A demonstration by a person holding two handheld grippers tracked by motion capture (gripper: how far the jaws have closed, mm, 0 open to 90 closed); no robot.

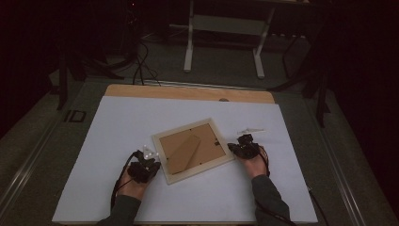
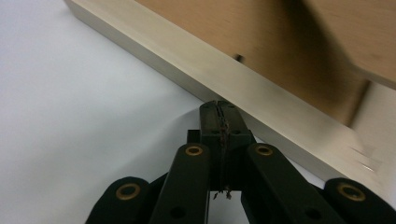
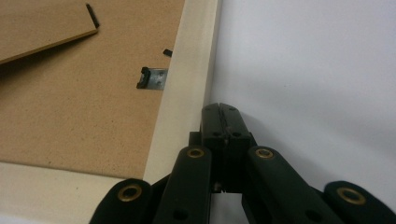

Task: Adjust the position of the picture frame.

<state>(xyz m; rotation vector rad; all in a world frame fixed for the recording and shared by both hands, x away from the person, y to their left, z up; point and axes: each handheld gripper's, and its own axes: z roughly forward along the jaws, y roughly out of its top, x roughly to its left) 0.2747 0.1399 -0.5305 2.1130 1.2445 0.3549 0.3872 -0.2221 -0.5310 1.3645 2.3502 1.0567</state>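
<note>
High view: a picture frame (image 1: 193,150) lies face down and turned at an angle near the middle of the white-covered counter (image 1: 117,122). The left gripper (image 1: 149,162) sits at the frame's lower-left side and the right gripper (image 1: 233,147) at its right side, each held in a hand. This two-sided placement suggests the frame is being braced or squared between the tools, not lifted.

Left gripper view: the fingers (image 2: 212,116) are clenched together with nothing between them, tips touching or just beside the pale outer edge of the frame. Right gripper view: the fingers (image 3: 233,121) are likewise closed on nothing, tips just beside the frame's outer edge near a corner.

The frame moulding (image 3: 187,84) is a smooth, cream-coloured, flat-sided bar. The backing board (image 3: 70,112) is brown fibreboard with a fine grainy texture. A small metal tab (image 3: 153,78) bridges board and moulding. A hinged stand leg (image 1: 183,153) of the same board lies across the back.
</note>
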